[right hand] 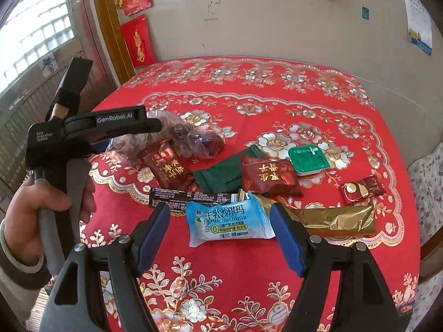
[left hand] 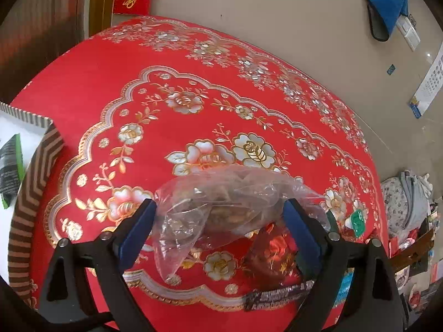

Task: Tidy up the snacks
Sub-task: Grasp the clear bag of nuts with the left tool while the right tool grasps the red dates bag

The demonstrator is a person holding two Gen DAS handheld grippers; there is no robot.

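Note:
My left gripper (left hand: 218, 215) is open with a clear plastic bag of brown snacks (left hand: 221, 207) between its blue pads; the bag looks lifted a little off the red table. The bag also shows in the right wrist view (right hand: 193, 138) under the left gripper's body (right hand: 116, 124). My right gripper (right hand: 220, 221) is open, its pads either side of a light blue Milk Sachima pack (right hand: 227, 221) lying on the table. Around it lie a black stick pack (right hand: 188, 196), red packs (right hand: 268, 177), a green pack (right hand: 218, 177), a green jelly cup (right hand: 307, 159) and a gold pack (right hand: 332, 218).
A striped box (left hand: 30, 182) with a white inside stands at the table's left edge and holds a dark green-edged pack (left hand: 9, 163). A small red-gold candy (right hand: 360, 189) lies at the right. The red floral tablecloth (right hand: 249, 276) covers a round table by a beige wall.

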